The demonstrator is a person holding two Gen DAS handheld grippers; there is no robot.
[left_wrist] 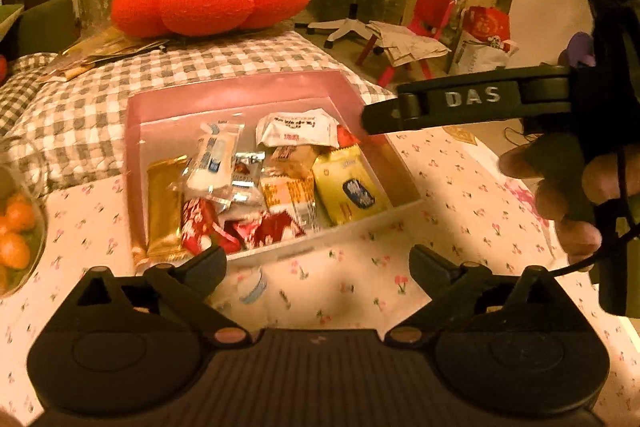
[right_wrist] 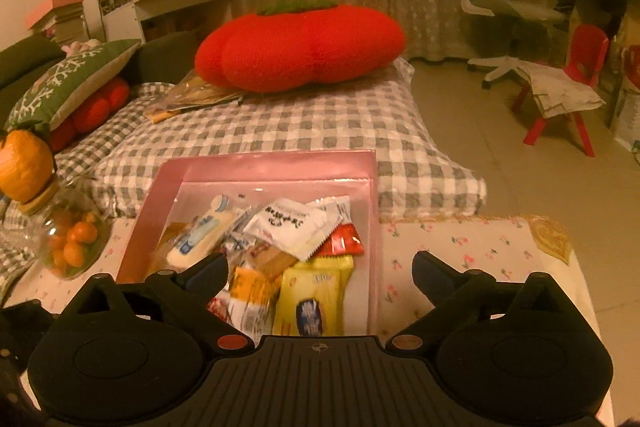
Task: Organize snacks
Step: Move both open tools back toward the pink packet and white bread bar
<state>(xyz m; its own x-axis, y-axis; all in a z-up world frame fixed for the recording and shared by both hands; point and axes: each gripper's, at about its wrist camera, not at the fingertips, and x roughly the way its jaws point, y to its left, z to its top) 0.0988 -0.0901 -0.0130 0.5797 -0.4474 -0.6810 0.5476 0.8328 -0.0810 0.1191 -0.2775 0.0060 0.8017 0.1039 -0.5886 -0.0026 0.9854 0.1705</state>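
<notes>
A pink box (left_wrist: 236,91) (right_wrist: 272,167) on the floral tablecloth holds several wrapped snacks: a gold packet (left_wrist: 162,207), a white-blue packet (left_wrist: 214,159), a white packet (left_wrist: 296,127) (right_wrist: 292,225), a yellow packet (left_wrist: 348,189) (right_wrist: 312,301) and red ones (left_wrist: 200,227). One small white-blue snack (left_wrist: 252,285) lies on the cloth just in front of the box. My left gripper (left_wrist: 318,265) is open and empty above that snack. My right gripper (right_wrist: 320,273) is open and empty over the box's right side; it also shows in the left wrist view (left_wrist: 384,119), reaching in from the right.
A glass bowl of small oranges (left_wrist: 16,239) (right_wrist: 72,239) stands left of the box. A checkered cushion (right_wrist: 280,131) with a red tomato pillow (right_wrist: 300,47) lies behind the table. An office chair (right_wrist: 508,11) and a red stool (right_wrist: 568,95) stand on the floor at right.
</notes>
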